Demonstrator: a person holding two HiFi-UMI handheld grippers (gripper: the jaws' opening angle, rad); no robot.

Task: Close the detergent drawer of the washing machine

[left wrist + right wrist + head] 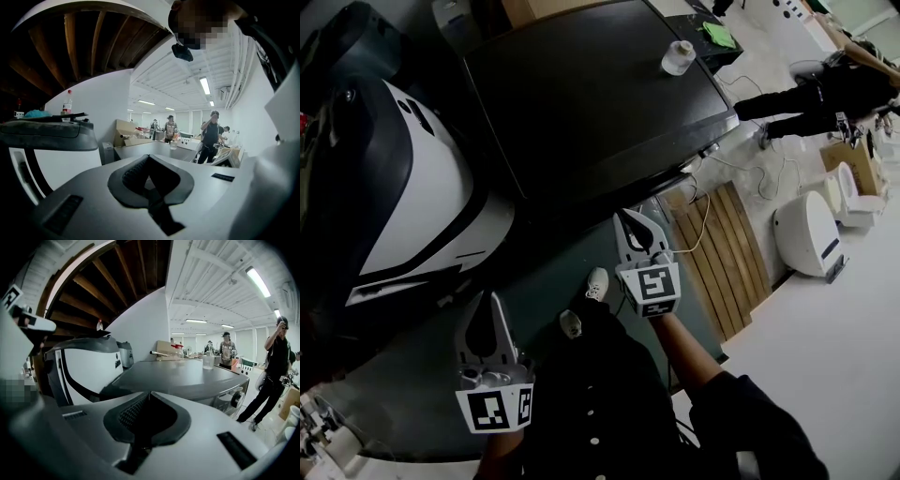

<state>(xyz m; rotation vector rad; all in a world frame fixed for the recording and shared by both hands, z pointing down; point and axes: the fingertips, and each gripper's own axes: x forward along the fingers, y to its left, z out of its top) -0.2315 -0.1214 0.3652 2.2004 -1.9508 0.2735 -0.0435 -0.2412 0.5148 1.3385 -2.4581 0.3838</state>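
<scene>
- Well, the right gripper (pixel 628 218) is up in front of the washer (pixel 600 94), jaws pressed together with nothing between them; its own view (pixel 150 393) shows the pads meeting tip to tip.
- It hangs clear of the washer (pixel 187 378), not touching it, pointing across the dark top.
- The left gripper (pixel 494 300) sits lower and nearer the person, well apart from the right one.
- Its jaws are closed and empty as well (its own view (pixel 149 157) shows the tips together).
- The washer fills the middle of the head view, lid dark and flat, with a small bottle (pixel 677 58) standing near its far right corner.
- The front panel runs under the near edge of the top, and a knob (pixel 236 399) shows at its right end.
- As for the drawer, the panel lies in deep shadow and I cannot pick it out, so I cannot say whether it is in or out.
- To the left of the washer stands a white machine (pixel 403 187) with black trim, just beside it.
- On the floor to the right lies a wooden pallet (pixel 727 258).
- Further off, a person (pixel 276 366) in dark clothes stands on the pale floor.
</scene>
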